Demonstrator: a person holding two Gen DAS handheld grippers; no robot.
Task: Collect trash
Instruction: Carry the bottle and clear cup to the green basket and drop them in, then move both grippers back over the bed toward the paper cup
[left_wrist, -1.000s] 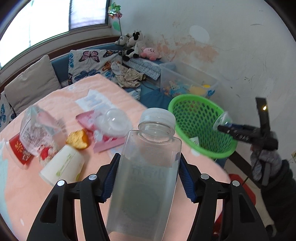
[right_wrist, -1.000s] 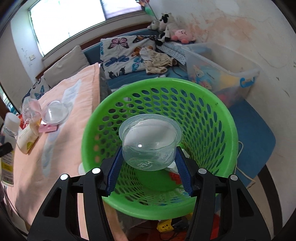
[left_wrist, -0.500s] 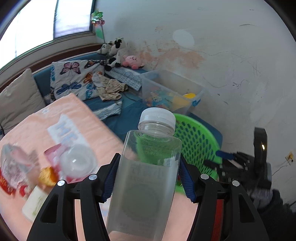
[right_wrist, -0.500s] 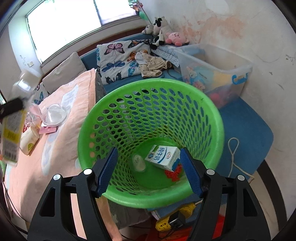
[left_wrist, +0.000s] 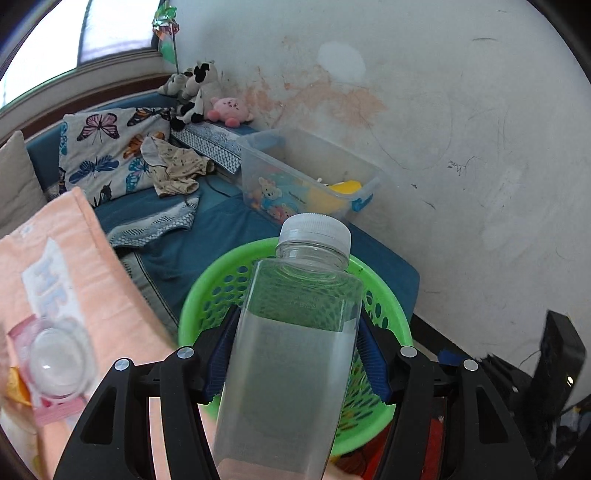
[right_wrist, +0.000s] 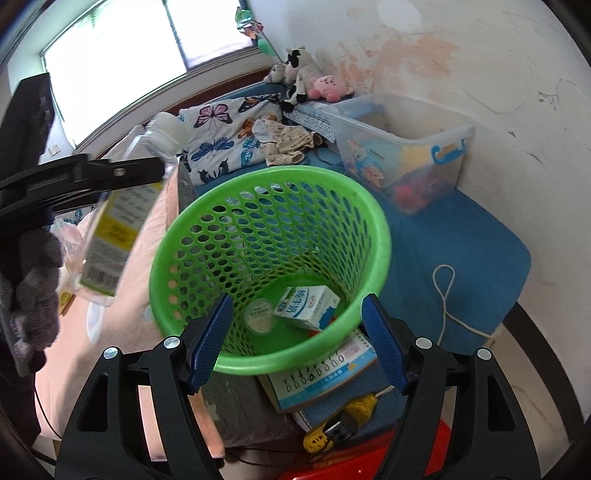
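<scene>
The green basket (right_wrist: 271, 266) holds a milk carton (right_wrist: 306, 302) lying on its side at the bottom, with a small round cup (right_wrist: 259, 315) just beside it at the carton's 9 o'clock. Something red shows under the carton; what it is cannot be told. Beyond the basket, at its 2 o'clock, a clear bin (right_wrist: 402, 147) holds toys, blurred through its wall.

The left gripper (left_wrist: 293, 354) is clenched on a clear bottle (left_wrist: 291, 362) with a white cap, held just above the basket's near rim (left_wrist: 192, 314). In the right wrist view the bottle (right_wrist: 118, 218) hangs tilted at the basket's 9 o'clock, its label side showing.

The right gripper (right_wrist: 295, 339) is released, jaws spread wide with nothing between them, at the basket's 6 o'clock.

The bottle's base is cut off by the frame edge. A domed lid (left_wrist: 55, 363) on the pink cloth (left_wrist: 92, 295) is blurred.
</scene>
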